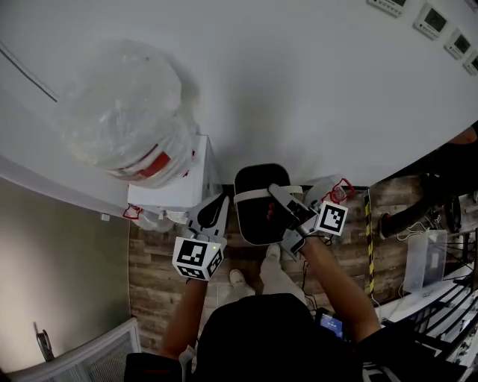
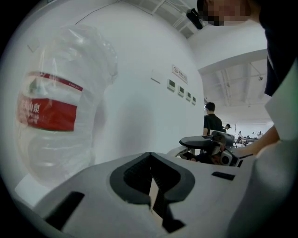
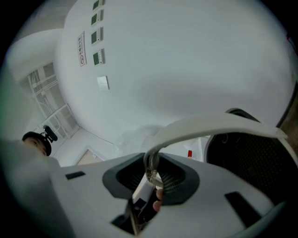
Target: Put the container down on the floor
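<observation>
Right gripper (image 1: 280,192) – jaws clamped on the white handle (image 3: 209,125) of a black container (image 1: 258,216), which hangs over the wooden floor (image 1: 149,276) just beside a white water dispenser (image 1: 175,190). Left gripper (image 1: 222,200) – jaws together, holding nothing – sits between dispenser and container.

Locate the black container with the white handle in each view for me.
Head view: the container is at centre, with the right gripper shut on its white handle.
Left gripper view: only a sliver shows, right of centre and beneath the right gripper.
Right gripper view: the black body is at the right, with the handle arcing into the jaws.
Shared landmark: the row of wall panels.
</observation>
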Motion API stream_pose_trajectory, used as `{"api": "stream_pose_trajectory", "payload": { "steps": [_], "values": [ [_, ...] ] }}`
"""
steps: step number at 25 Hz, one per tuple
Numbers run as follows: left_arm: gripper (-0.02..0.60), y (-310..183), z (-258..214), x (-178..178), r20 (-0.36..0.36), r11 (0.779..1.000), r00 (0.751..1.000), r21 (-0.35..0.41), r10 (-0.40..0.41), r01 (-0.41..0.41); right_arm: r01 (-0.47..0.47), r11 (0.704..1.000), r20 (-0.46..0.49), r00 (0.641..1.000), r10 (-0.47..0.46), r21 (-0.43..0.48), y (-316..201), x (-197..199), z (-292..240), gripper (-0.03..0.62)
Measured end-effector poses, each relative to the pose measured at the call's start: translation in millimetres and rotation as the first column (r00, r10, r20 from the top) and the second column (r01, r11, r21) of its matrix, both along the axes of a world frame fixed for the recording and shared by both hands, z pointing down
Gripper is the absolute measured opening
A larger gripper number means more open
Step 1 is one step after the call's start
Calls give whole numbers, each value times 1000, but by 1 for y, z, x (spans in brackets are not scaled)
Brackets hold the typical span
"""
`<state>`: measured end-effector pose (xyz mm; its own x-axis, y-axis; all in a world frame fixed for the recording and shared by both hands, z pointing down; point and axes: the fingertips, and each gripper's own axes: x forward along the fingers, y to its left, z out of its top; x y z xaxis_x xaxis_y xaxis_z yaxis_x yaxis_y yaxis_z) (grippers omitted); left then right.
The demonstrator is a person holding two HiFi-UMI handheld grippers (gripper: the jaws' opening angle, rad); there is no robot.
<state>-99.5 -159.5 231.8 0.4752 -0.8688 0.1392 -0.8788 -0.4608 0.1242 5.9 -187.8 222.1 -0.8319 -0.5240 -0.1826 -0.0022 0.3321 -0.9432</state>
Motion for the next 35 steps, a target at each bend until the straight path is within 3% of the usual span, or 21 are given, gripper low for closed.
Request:
{"api": "stream_pose_trajectory", "payload": {
  "steps": [6, 15, 22, 35],
  "values": [
    [18, -10, 21, 9, 2, 1000, 1000, -10, -27, 27, 49, 999, -35, 998, -49, 5, -4, -2, 17, 95],
    [18, -33, 59, 14, 33, 998, 998, -1, -58, 58, 57, 996, -28, 998, -59, -69, -27, 3, 71, 94],
    [18, -41, 97, 15, 37, 997, 998, -44, -56, 57, 74, 992, -40, 996, -78, -100, -36, -11, 109, 92],
    [18, -53, 171, 13, 46, 1000, 999, 2, -19, 19, 9, 996, -42, 999, -13, -89, -50, -13, 190, 92]
  ]
}}
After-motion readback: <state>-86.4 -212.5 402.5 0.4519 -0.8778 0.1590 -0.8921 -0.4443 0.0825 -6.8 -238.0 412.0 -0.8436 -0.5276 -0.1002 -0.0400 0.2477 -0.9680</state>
